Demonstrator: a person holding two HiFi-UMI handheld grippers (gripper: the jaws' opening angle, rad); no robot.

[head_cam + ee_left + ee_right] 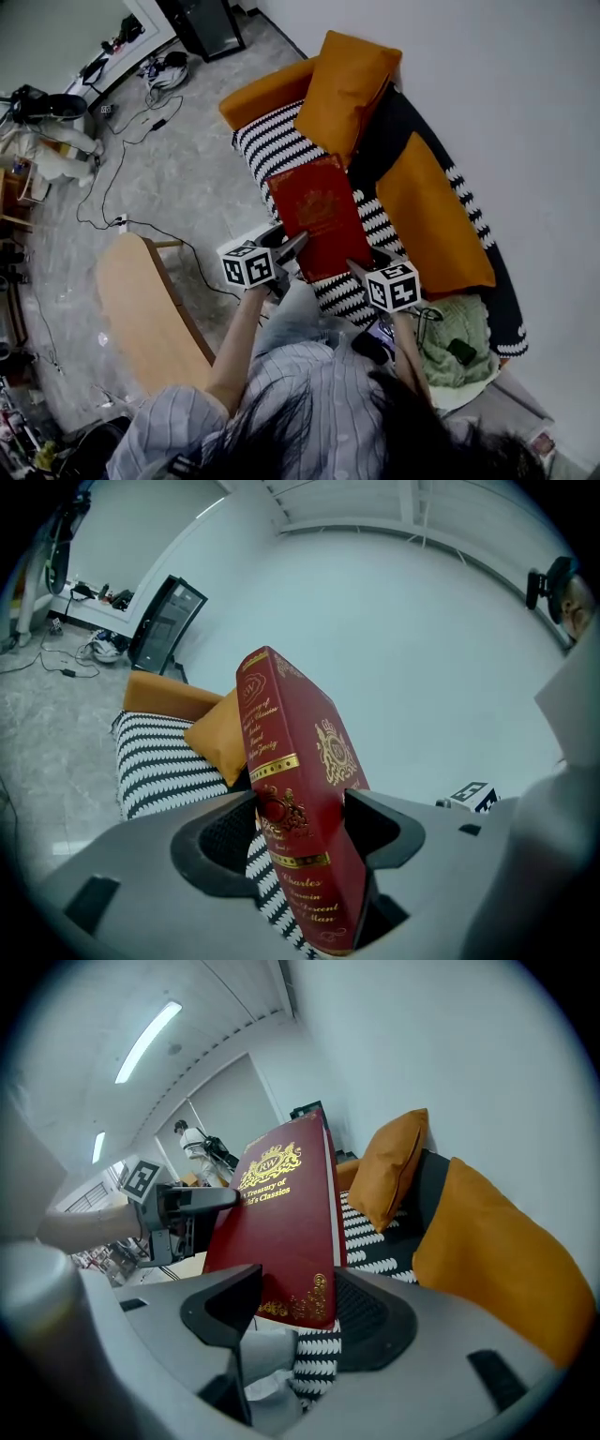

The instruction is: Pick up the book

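Head view: red book [319, 220] tilted above the striped sofa [281, 145], long axis running away; left claw [292, 246] clamps its spine, right claw [361, 267] pinches its near corner

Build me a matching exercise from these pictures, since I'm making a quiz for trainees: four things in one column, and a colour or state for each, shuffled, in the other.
Things:
1. book
2. cushion
3. sofa cover
4. left gripper

Colour or state:
A. black-and-white stripes
B. shut on the book
C. red with gold print
D. orange

Pairs: 1-C, 2-D, 3-A, 4-B
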